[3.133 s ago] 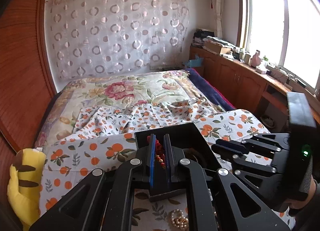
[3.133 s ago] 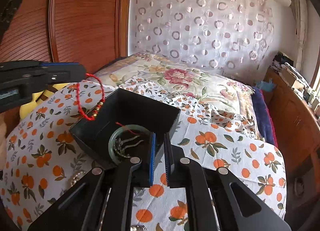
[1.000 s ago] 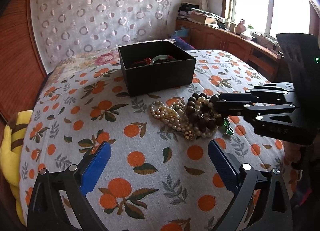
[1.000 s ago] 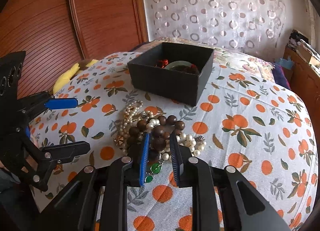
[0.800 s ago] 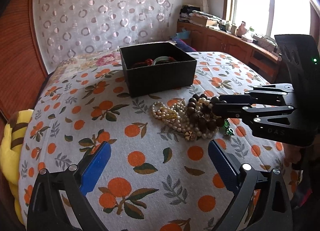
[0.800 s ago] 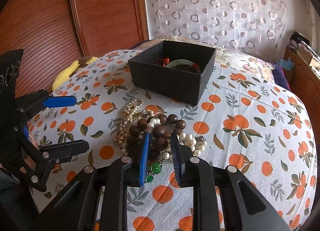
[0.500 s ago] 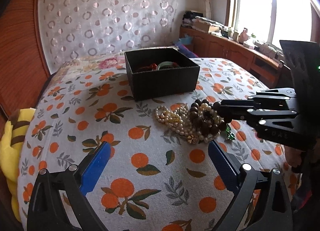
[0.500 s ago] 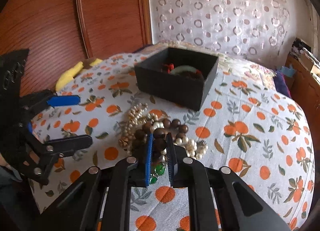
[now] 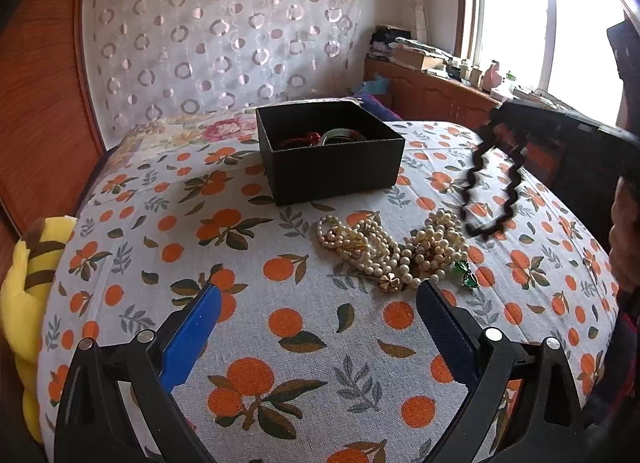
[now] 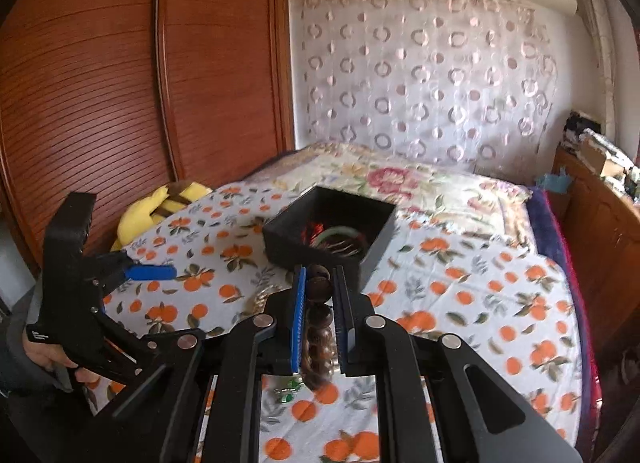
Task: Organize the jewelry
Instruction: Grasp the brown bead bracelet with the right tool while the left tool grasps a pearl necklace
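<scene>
**Dark bead strand in right grip, box ahead**

Your right gripper (image 10: 319, 295) has its jaws closed narrow on the dark bead strand (image 10: 320, 315). The beads sit stacked between the blue pads, and the rest of the loop hangs below. In the left wrist view the same strand (image 9: 490, 191) dangles clear of the cloth, to the right of the black box (image 9: 332, 161). Holding it by the top lets the loop hang free, so it should not drag the pearls along.

Your left gripper (image 9: 316, 327) is spread wide and holds nothing. It hovers low over the orange-print cloth (image 9: 240, 263), just short of the pearl pile (image 9: 384, 243). That position suits it as next picker, or as a steadying hand if the pile shifts.

The box is open-topped and sits well back on the cloth. Inside it, a green bangle (image 10: 340, 233) and something red (image 10: 314, 230) are visible; the other contents are too dark to name. A small green-stone piece (image 9: 464, 269) lies at the near right edge of the pearls, touching them.

Judgement: you are mid-carry, strand bound for the box. Pearls and green piece remain outside, so the task is roughly half done.

Risk: the hanging loop may catch the box's near wall. Clear the rim before you release.

A yellow plush (image 9: 28, 283) lies at the cloth's left edge, not involved.
</scene>
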Available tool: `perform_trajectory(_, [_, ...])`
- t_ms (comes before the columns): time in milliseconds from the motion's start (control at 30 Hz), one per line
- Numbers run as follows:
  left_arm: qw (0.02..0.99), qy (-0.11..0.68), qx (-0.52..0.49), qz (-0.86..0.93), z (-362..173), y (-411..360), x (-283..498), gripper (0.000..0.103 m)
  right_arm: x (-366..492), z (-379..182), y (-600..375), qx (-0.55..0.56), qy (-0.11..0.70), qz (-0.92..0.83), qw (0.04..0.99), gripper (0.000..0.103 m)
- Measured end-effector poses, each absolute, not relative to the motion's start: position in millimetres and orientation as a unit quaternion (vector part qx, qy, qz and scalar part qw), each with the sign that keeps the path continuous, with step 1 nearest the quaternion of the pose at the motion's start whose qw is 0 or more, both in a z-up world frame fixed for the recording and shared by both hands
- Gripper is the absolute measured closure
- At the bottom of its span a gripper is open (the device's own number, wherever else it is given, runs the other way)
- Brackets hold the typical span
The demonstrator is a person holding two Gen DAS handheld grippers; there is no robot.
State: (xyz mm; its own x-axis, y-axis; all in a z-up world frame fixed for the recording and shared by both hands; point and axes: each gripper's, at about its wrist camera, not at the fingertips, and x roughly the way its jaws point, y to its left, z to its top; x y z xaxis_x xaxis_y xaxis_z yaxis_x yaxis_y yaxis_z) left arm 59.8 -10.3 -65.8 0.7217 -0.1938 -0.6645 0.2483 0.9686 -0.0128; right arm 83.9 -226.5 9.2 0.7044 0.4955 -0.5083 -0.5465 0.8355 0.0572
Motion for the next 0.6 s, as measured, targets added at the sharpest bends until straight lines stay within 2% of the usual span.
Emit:
perform_trajectory(167, [0.926, 0.358, 0.037, -0.114, -67, -10, 63, 0.009, 80, 16, -249, -0.046, 0.258, 0.264, 0.928, 0.088])
perform_trajectory(600, [0.926, 0.357, 0.038, -0.117, -55, -26, 82, 0.009, 71, -19, -279, -0.013, 0.293, 0.246, 0.924, 0.088])
